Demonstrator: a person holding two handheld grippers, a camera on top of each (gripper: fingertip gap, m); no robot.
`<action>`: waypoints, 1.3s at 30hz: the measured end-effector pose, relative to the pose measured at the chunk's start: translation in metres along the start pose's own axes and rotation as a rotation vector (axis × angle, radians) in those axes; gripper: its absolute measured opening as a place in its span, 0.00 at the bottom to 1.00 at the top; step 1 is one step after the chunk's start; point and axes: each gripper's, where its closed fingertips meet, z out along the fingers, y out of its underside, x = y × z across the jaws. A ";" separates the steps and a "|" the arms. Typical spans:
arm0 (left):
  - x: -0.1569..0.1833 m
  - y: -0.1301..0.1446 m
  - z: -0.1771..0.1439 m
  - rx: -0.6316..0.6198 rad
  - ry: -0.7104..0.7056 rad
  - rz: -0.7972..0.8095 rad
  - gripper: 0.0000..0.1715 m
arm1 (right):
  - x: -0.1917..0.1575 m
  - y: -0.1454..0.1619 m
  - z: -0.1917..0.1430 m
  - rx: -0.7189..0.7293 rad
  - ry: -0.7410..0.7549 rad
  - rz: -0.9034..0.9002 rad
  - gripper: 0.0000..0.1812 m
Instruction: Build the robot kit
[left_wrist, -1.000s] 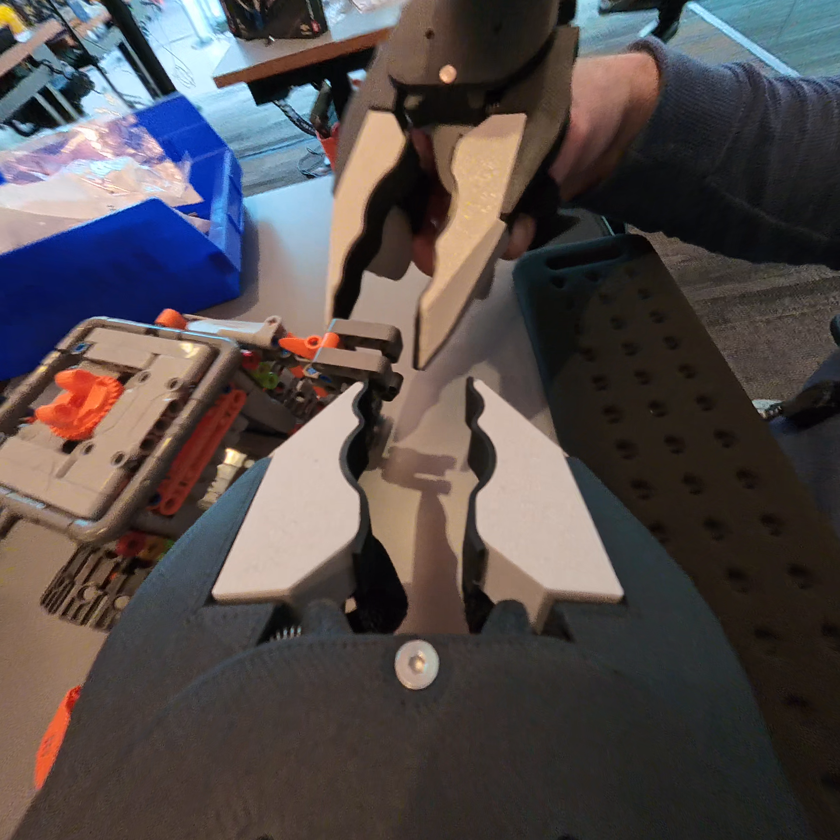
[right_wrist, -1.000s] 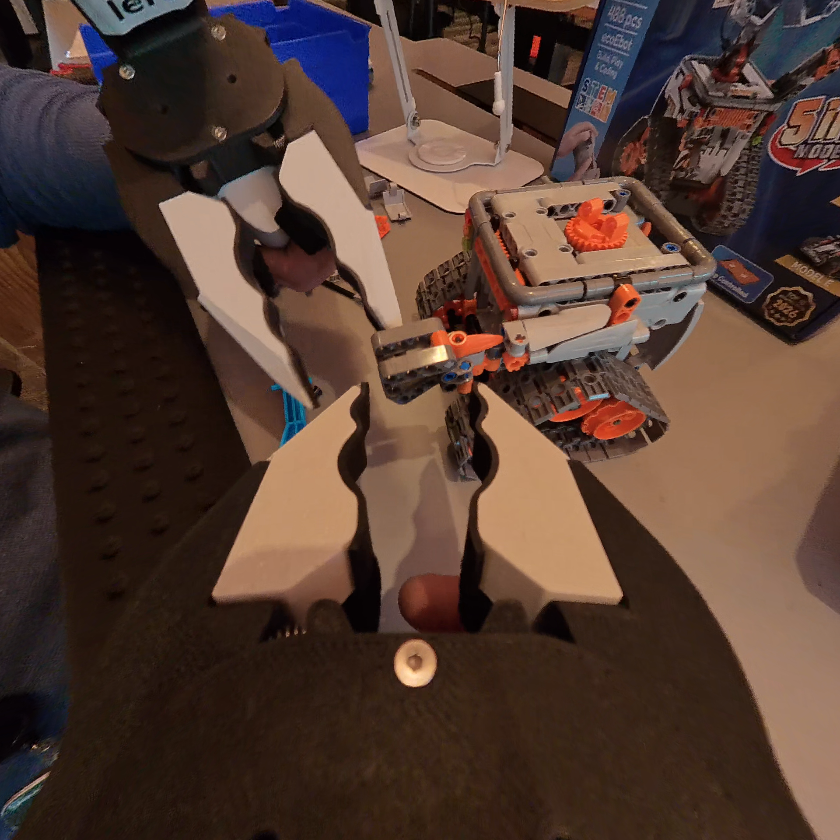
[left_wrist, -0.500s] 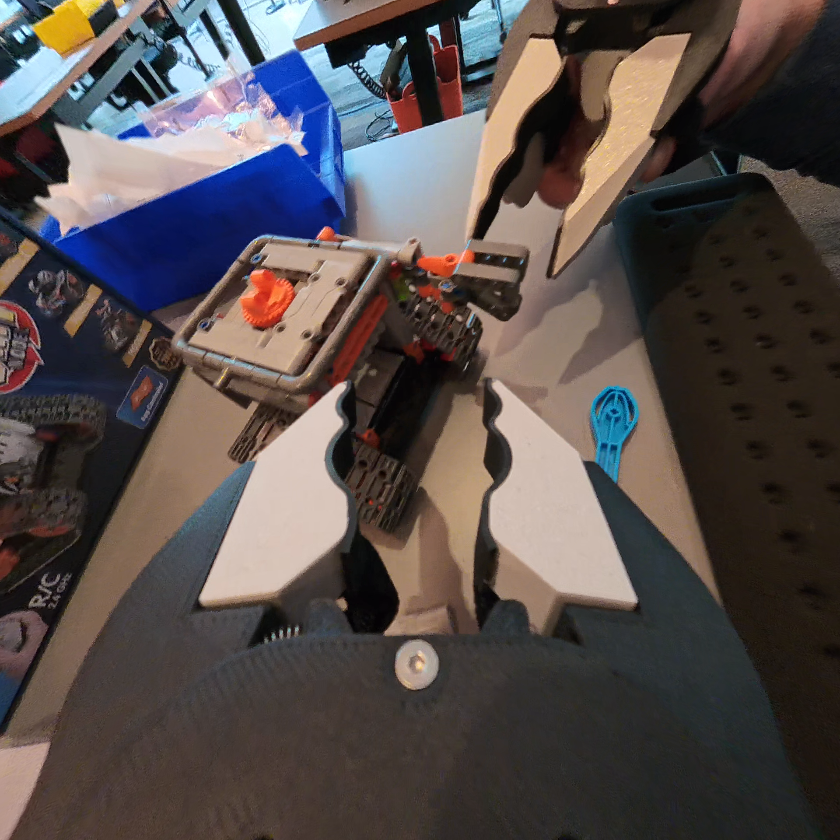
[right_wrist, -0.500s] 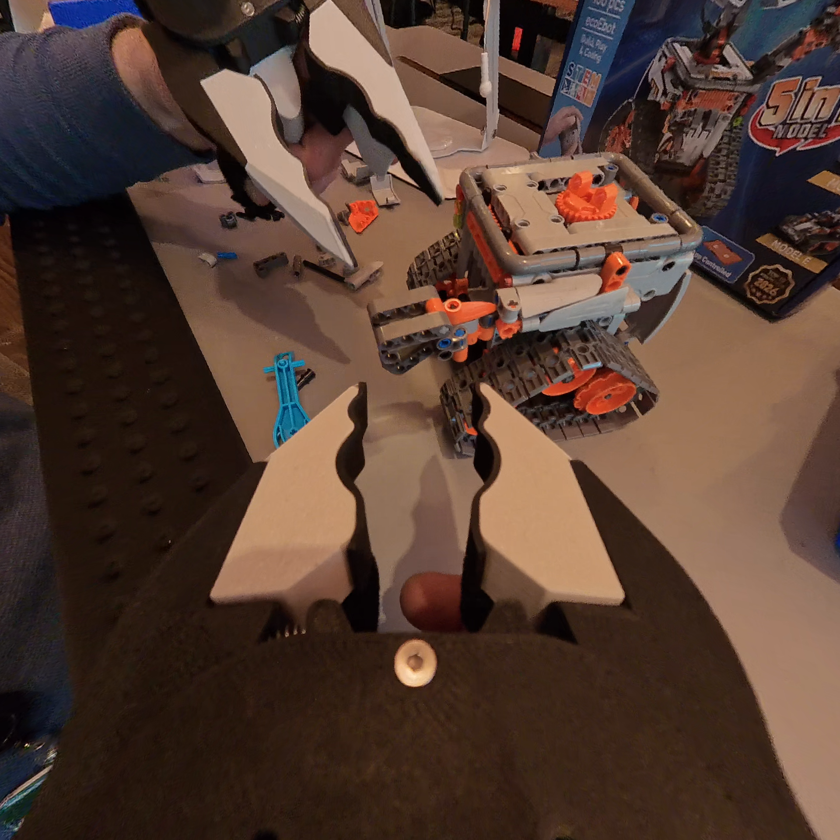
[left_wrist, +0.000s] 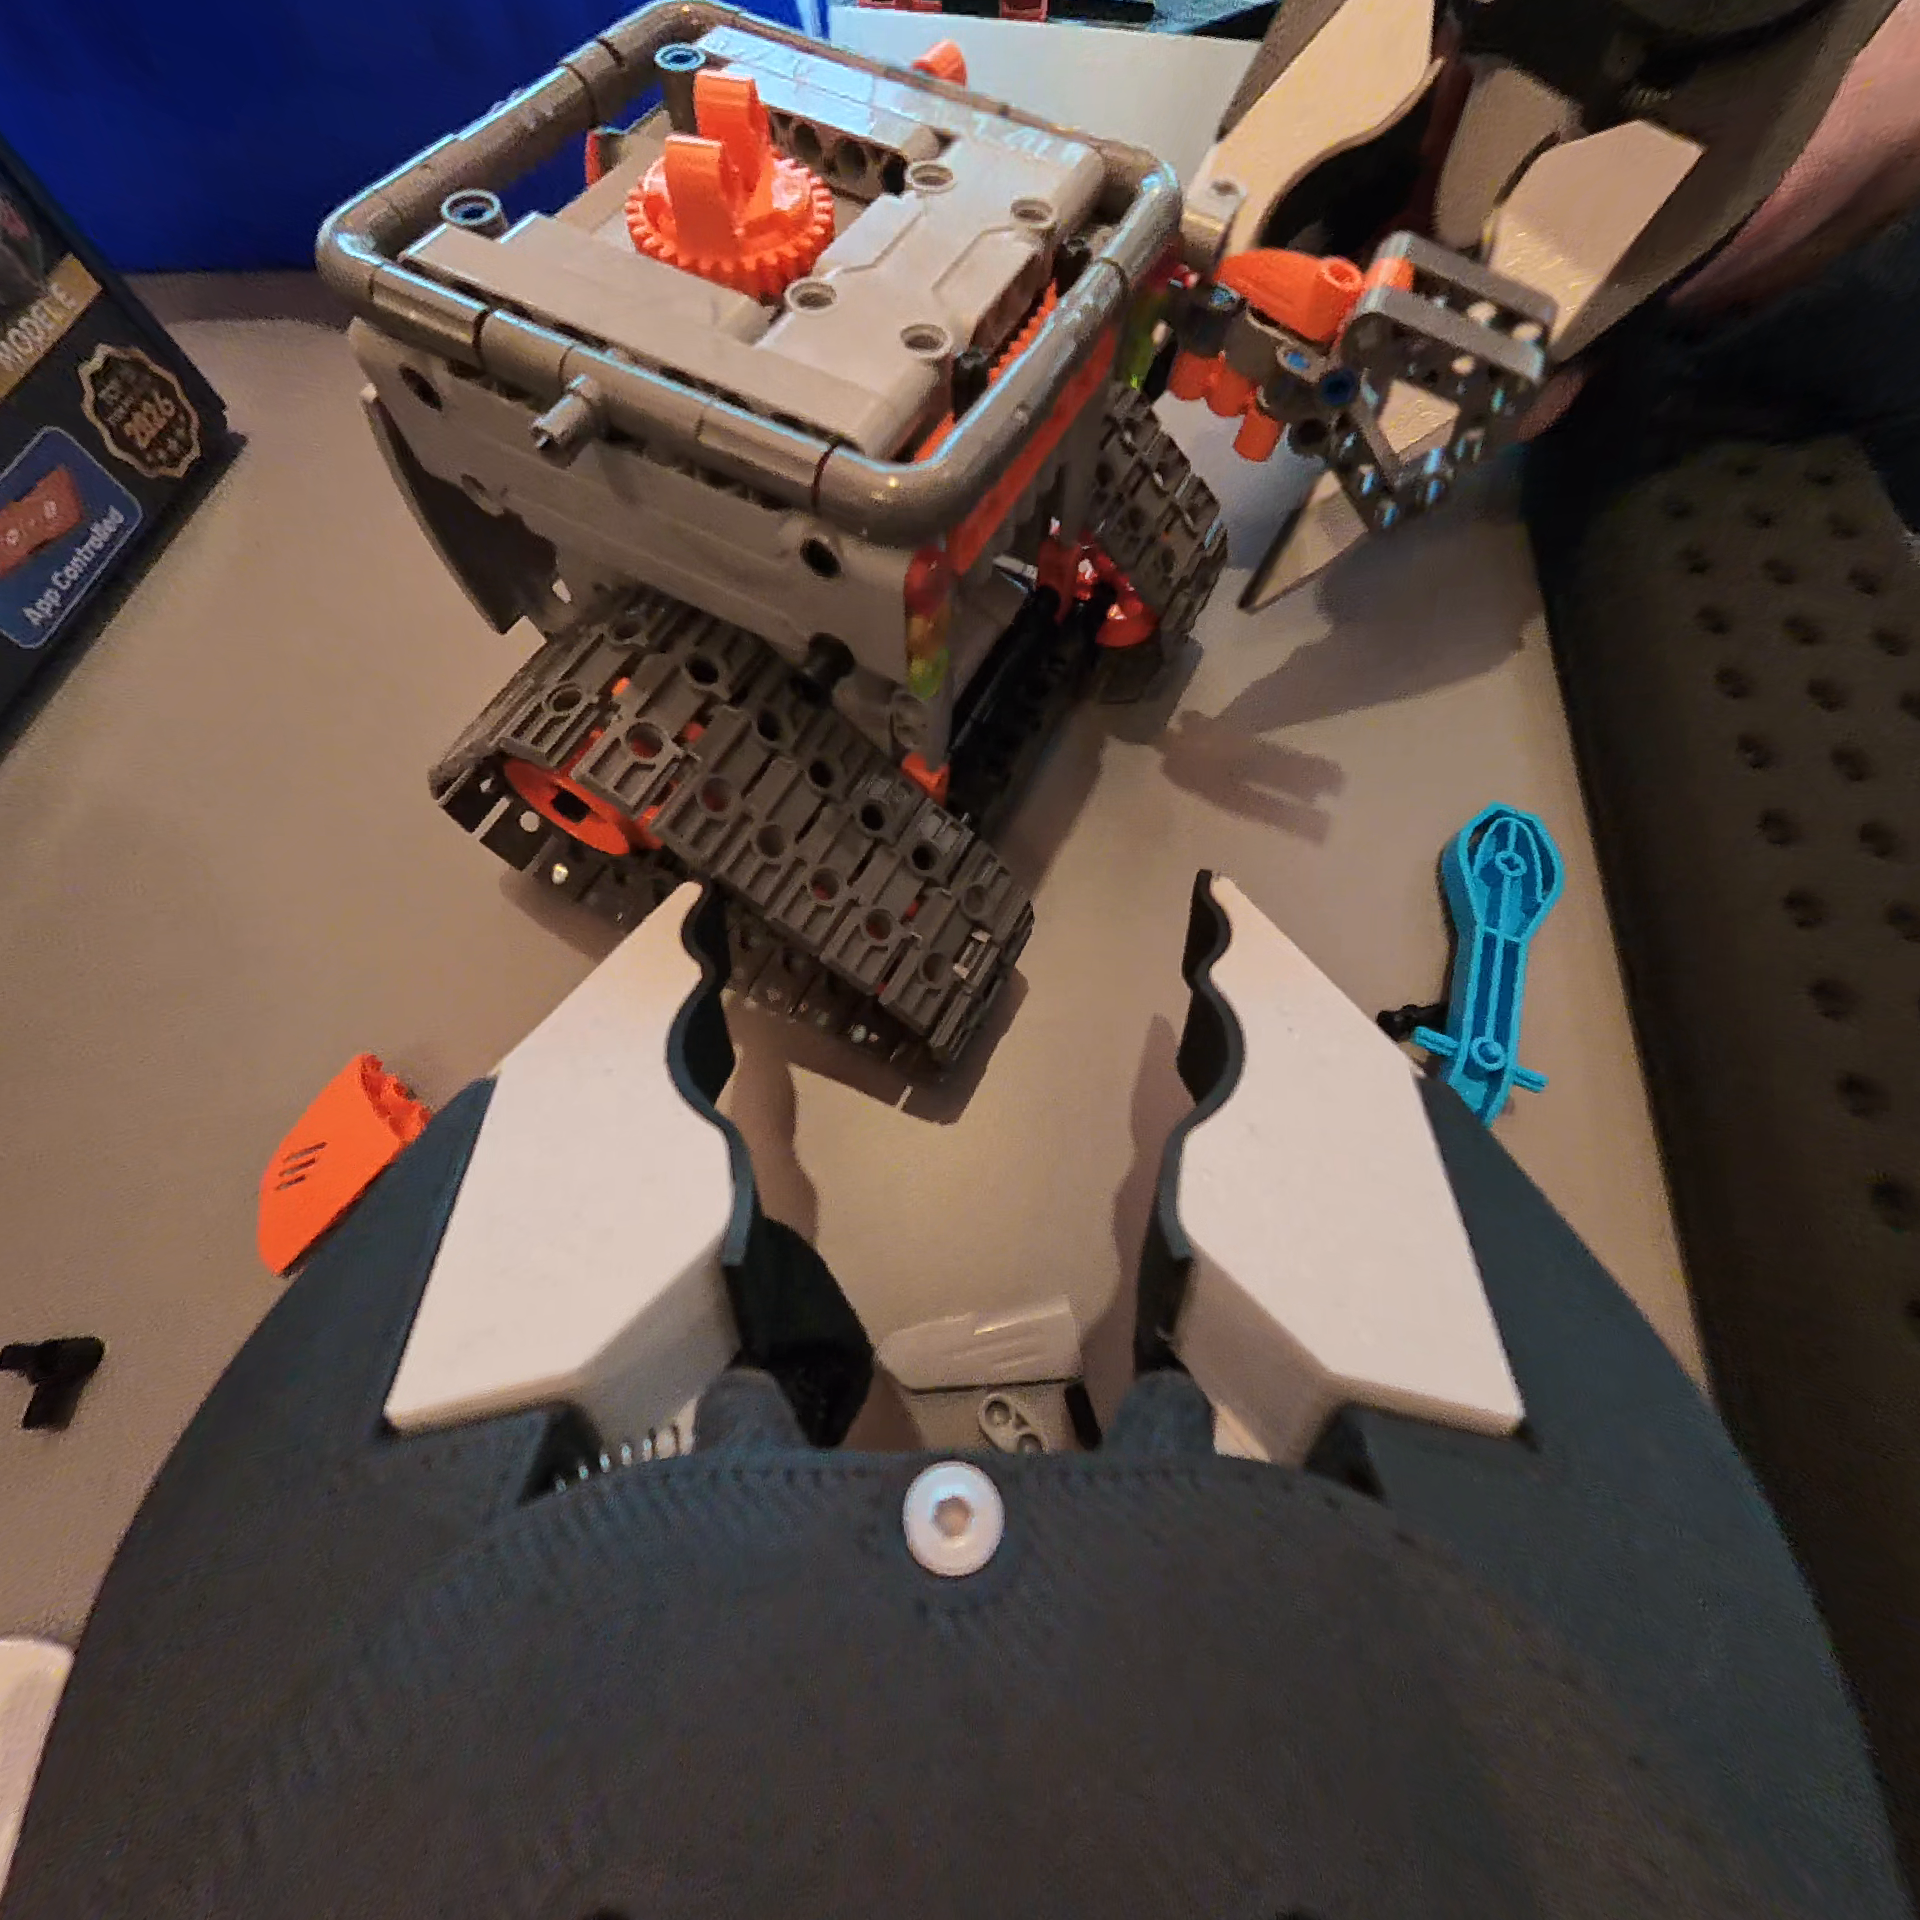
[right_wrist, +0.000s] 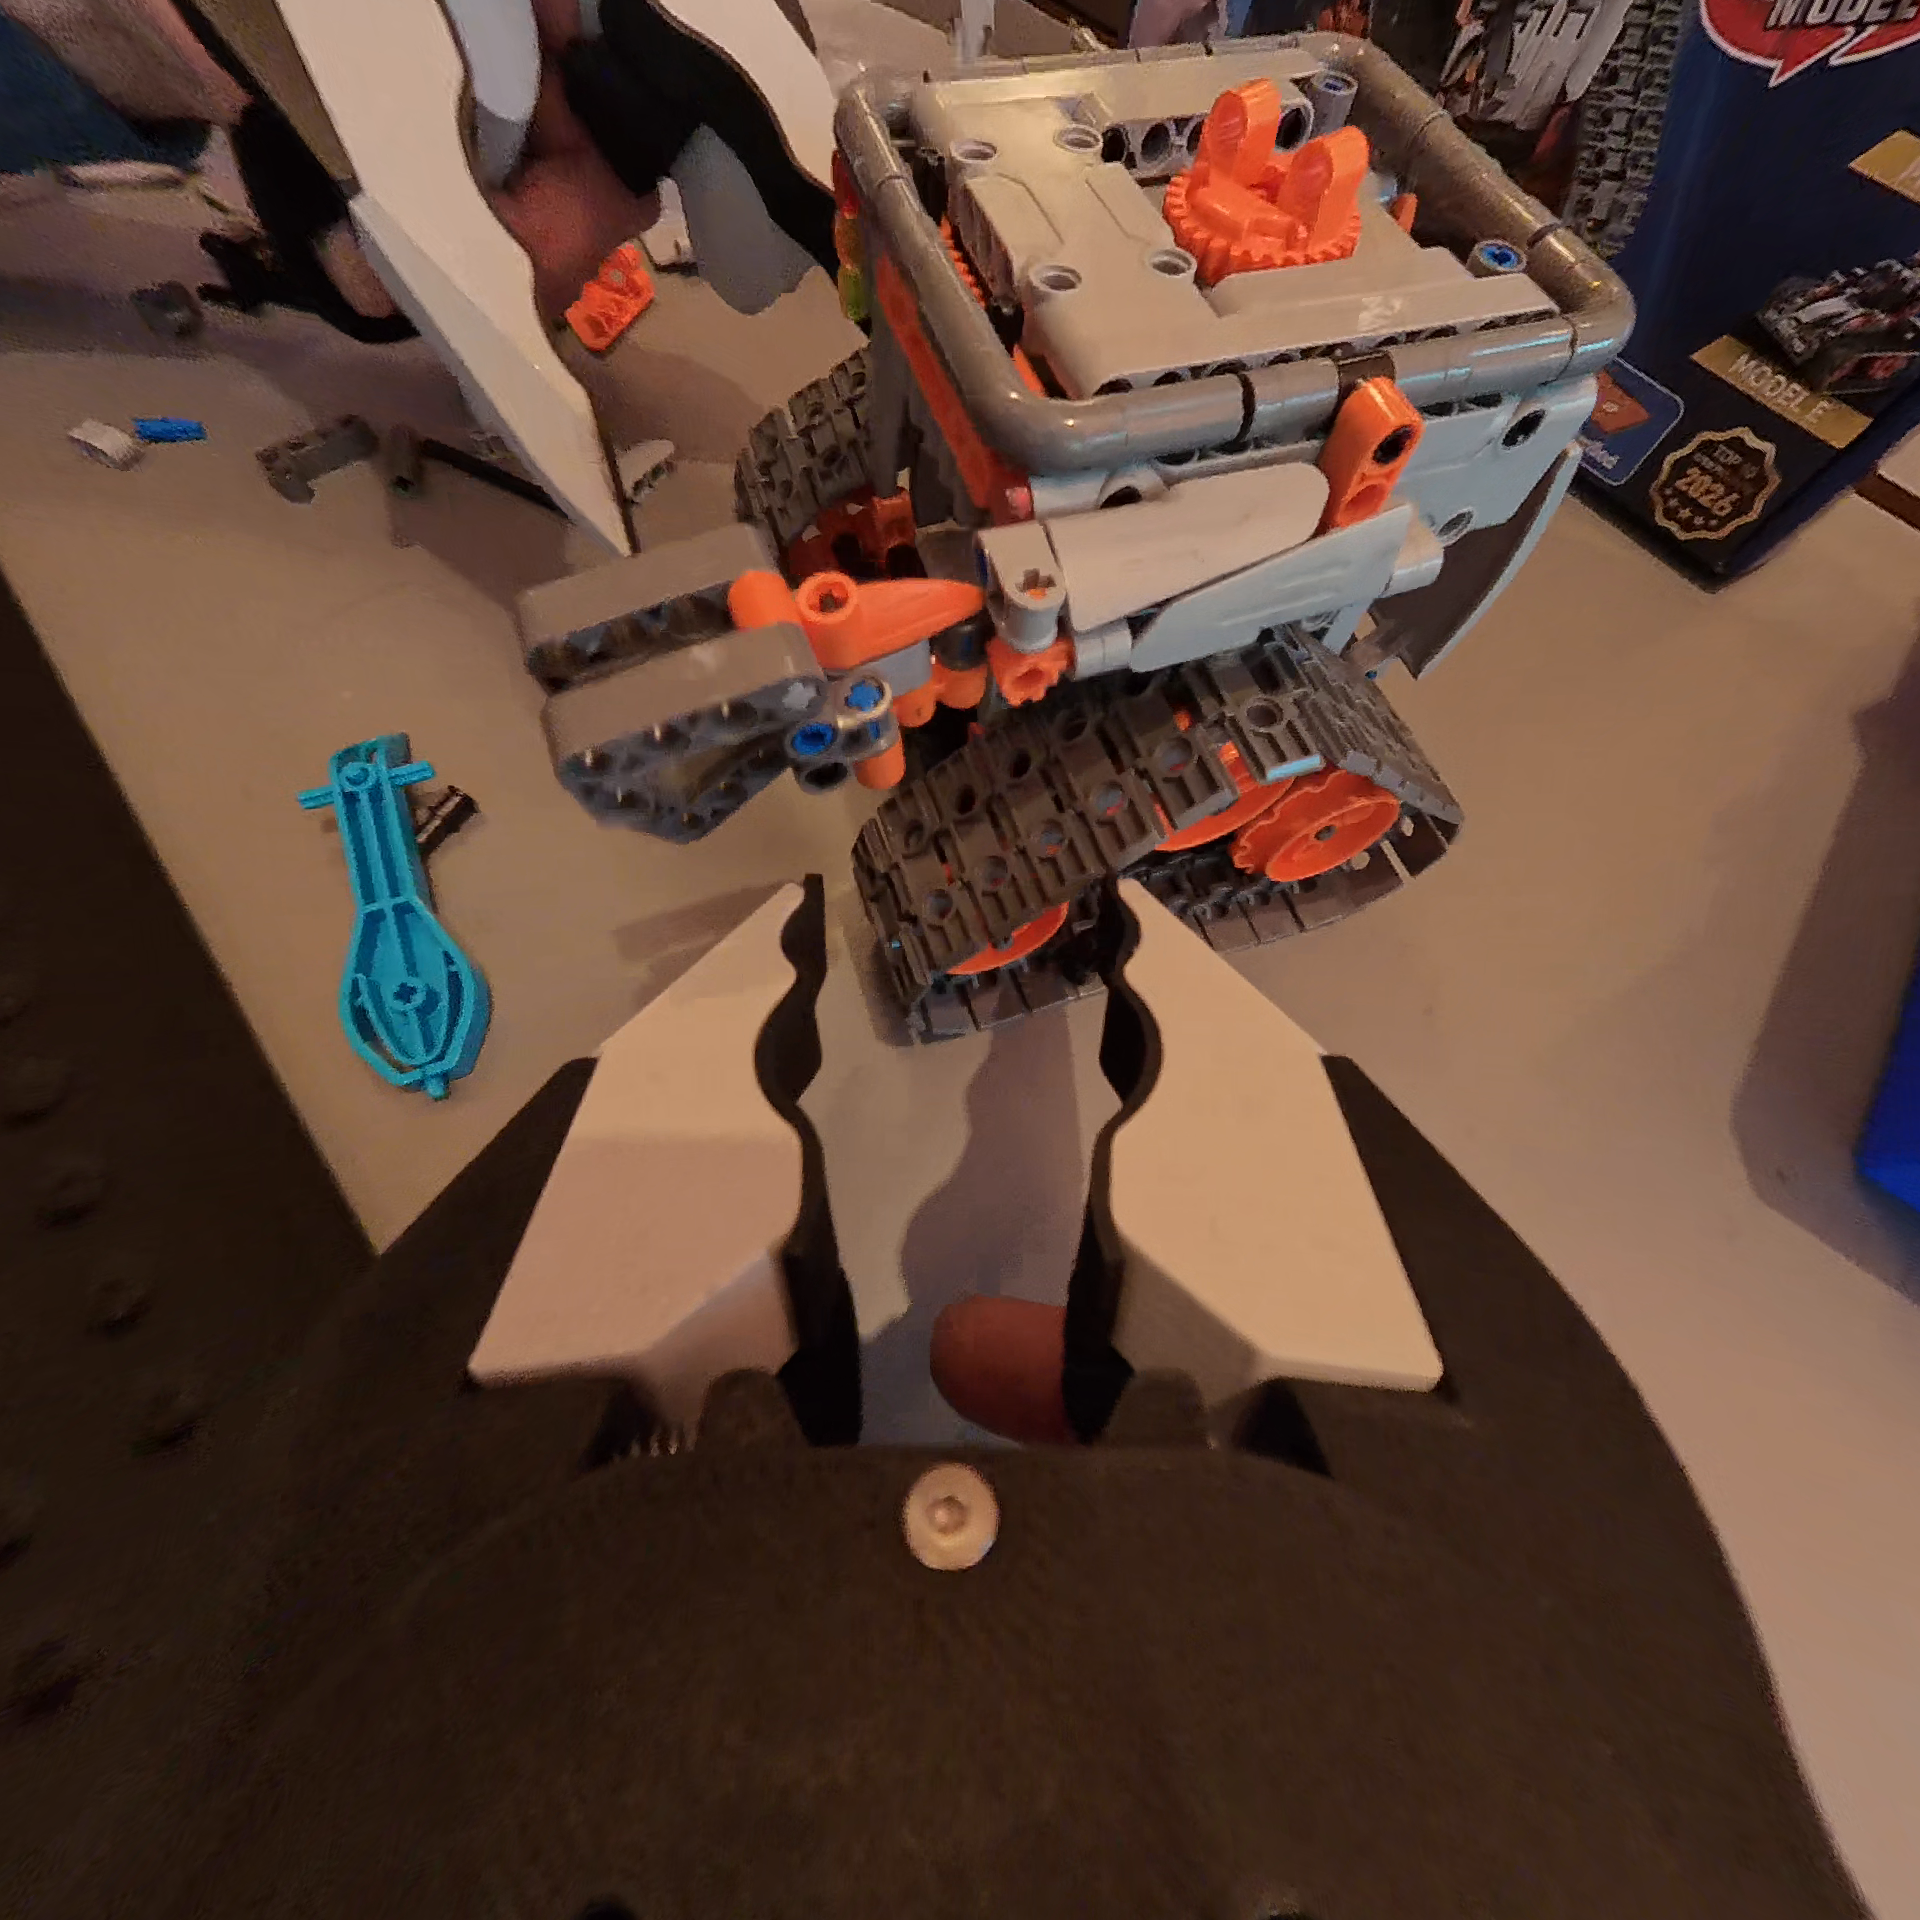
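While both claws stand wide and hold nothing, we see our left gripper (left_wrist: 945, 914) just short of the dark grey track of the grey-and-orange brick-built tracked vehicle (left_wrist: 769, 416) on the pale table (left_wrist: 208, 831). Our right gripper (right_wrist: 961, 904) hovers near the other track, below the vehicle's grey studded arm (right_wrist: 665, 686). A bright blue plastic tool (right_wrist: 400, 925) lies beside the black perforated mat (left_wrist: 1766, 831).

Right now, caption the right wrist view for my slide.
Open right claw hovers before a tracked toy vehicle, blue tool lying nearby.
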 end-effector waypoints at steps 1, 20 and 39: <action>0.001 0.000 0.001 -0.003 -0.003 0.001 0.50 | 0.005 0.001 0.000 -0.007 0.025 -0.015 0.26; 0.001 -0.010 0.009 -0.002 -0.109 0.121 0.52 | 0.013 -0.003 -0.044 0.088 0.060 0.028 0.27; -0.016 -0.011 0.029 -0.032 -0.200 0.200 0.57 | 0.017 -0.033 -0.056 0.217 0.185 0.117 0.09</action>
